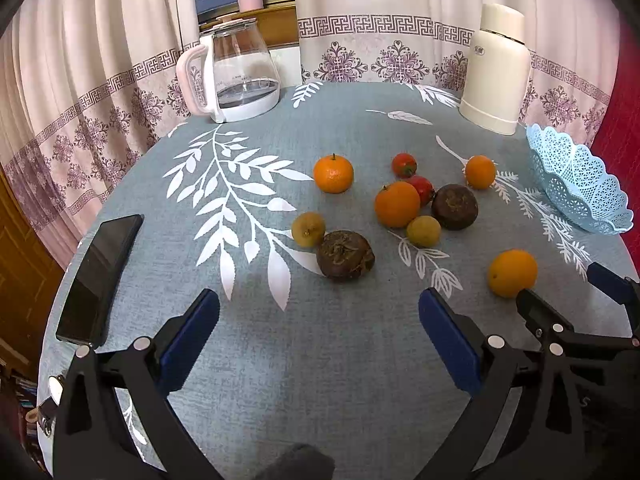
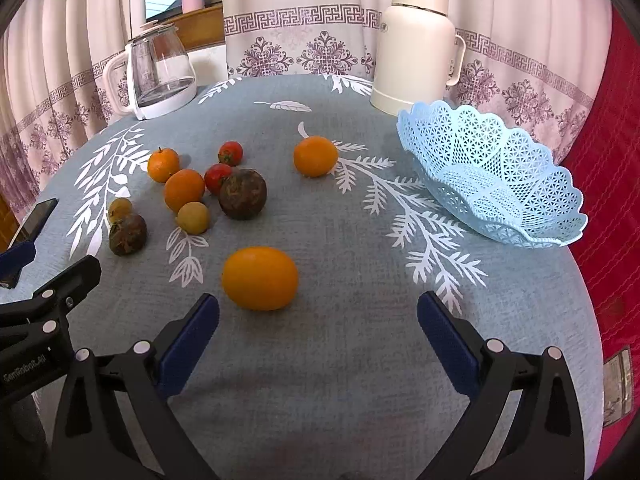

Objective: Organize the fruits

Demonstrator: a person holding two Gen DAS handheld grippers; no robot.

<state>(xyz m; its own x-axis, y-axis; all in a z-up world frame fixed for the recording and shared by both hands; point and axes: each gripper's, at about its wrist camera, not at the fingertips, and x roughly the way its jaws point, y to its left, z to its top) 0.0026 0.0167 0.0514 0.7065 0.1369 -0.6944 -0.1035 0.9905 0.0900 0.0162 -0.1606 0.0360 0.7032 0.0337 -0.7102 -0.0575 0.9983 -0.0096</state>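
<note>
Loose fruit lies on the grey leaf-print tablecloth (image 1: 320,360): several oranges, two red tomatoes (image 1: 404,165), two brown fruits (image 1: 345,255) and two small yellow-green fruits (image 1: 308,229). The nearest orange (image 2: 260,278) sits just ahead of my right gripper (image 2: 318,316), which is open and holds nothing. My left gripper (image 1: 319,316) is open too, short of the brown fruit. A light blue lattice basket (image 2: 492,176) stands empty at the right; the left wrist view shows that basket (image 1: 576,184) at its right edge.
A glass kettle (image 1: 236,72) with a white base stands at the back left, a cream thermos (image 1: 496,68) at the back right. A black phone (image 1: 100,276) lies near the left table edge. Curtains hang behind; red fabric (image 2: 612,200) is to the right.
</note>
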